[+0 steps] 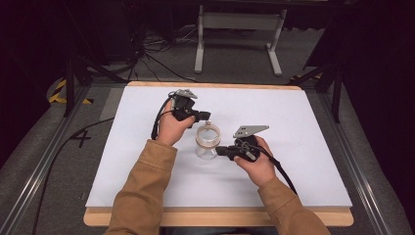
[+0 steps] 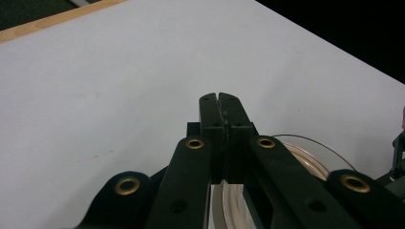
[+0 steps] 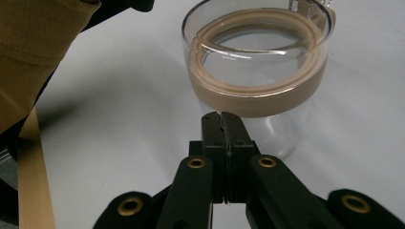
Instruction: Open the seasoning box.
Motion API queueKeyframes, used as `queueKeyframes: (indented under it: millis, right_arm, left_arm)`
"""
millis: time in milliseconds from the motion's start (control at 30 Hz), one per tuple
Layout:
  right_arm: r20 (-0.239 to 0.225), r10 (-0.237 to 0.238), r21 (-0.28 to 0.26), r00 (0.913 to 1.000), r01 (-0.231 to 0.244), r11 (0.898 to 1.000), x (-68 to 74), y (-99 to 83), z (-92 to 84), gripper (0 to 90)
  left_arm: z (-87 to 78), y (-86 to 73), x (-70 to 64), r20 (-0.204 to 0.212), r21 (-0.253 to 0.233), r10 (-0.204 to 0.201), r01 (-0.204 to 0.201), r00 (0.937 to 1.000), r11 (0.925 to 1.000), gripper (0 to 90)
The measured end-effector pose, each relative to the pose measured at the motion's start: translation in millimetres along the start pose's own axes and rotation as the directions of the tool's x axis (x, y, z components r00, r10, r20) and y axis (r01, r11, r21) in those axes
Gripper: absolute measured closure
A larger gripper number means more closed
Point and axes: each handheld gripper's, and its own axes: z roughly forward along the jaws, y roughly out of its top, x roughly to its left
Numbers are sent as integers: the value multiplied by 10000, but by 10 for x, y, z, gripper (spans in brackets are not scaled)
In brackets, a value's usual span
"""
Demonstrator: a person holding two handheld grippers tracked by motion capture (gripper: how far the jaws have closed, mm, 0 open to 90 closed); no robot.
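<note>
A clear glass jar [image 1: 207, 142] with a tan band round its rim stands upright in the middle of the white table top [image 1: 293, 117]. My left gripper [image 1: 204, 116] hovers just behind and left of the jar's mouth, jaws shut with nothing between them. In the left gripper view its tips [image 2: 220, 98] meet above the jar's rim [image 2: 305, 160]. My right gripper [image 1: 219, 151] lies level at the jar's right side, jaws shut and empty. In the right gripper view its tips [image 3: 221, 118] sit just short of the jar [image 3: 258, 67], below the tan band.
The white top rests on a wooden board [image 1: 220, 218] whose edge shows at the front. Beyond the table stand a grey metal frame [image 1: 240, 34] and loose cables [image 1: 156, 54] on the floor. A tan sleeve [image 3: 33, 52] shows at the upper left of the right gripper view.
</note>
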Motion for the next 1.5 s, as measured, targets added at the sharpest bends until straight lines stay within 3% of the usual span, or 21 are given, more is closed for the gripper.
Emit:
queueKeyframes:
  millis: [700,1500]
  right_arm:
    - [4,107,-54,9999,-107,9999,-9,42,15,900]
    - [81,313,-663,9995,-307,9973,-36,132,-32,900]
  left_arm:
    - [15,-13,51,306,-100,-251,255,9992,9996,899]
    - [18,-21,81,487,-118,-482,489,9976,9987,899]
